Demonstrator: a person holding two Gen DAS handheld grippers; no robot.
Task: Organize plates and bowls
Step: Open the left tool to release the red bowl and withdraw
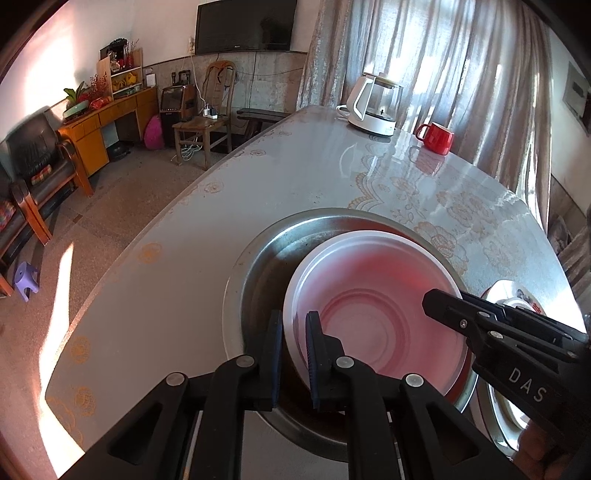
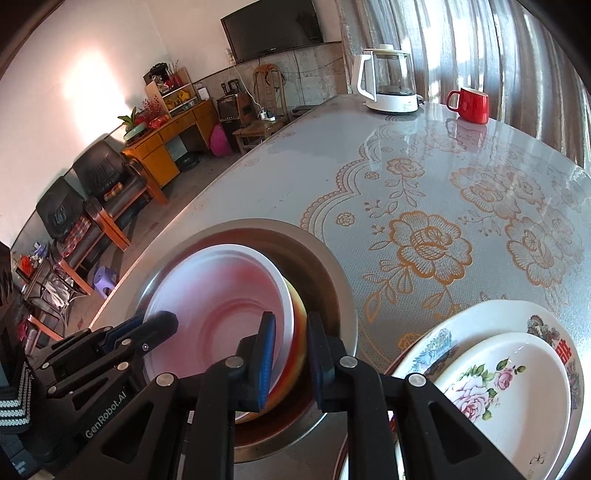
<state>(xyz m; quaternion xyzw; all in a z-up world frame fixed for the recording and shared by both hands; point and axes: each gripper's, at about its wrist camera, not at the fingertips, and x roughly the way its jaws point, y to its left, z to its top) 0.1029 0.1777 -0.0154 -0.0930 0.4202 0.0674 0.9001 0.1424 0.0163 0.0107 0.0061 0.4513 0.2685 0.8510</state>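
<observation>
On the table (image 2: 424,155), a glossy grey cloth with gold rose and lace print covered the whole top. Far end: white-based glass kettle (image 2: 388,81) and red mug (image 2: 471,105), standing near each other. Beyond the edge, a speckled floor, black armchairs, orange wooden desk, wall-mounted TV (image 1: 245,26), pale curtains (image 1: 443,74) with daylight behind.

White bowl (image 1: 373,314), pink-tinted inside with concentric rings at the bottom, sat tilted inside a large steel basin (image 1: 258,280). Right wrist view showed an orange-yellow outer wall on the bowl; whether that belonged to a 2nd nested bowl could not be told. Just right of the basin, a stack of 2 floral plates (image 2: 509,373): smaller rose-patterned one on top of a larger one with red characters on the rim.

Left gripper (image 1: 294,354) straddled the near-left rim of the bowl, 1 finger outside, 1 inside, jaws narrowly apart; firm contact could not be confirmed. Right gripper (image 2: 291,358) likewise straddled the bowl's right rim, a visible gap remaining at the outer finger.
</observation>
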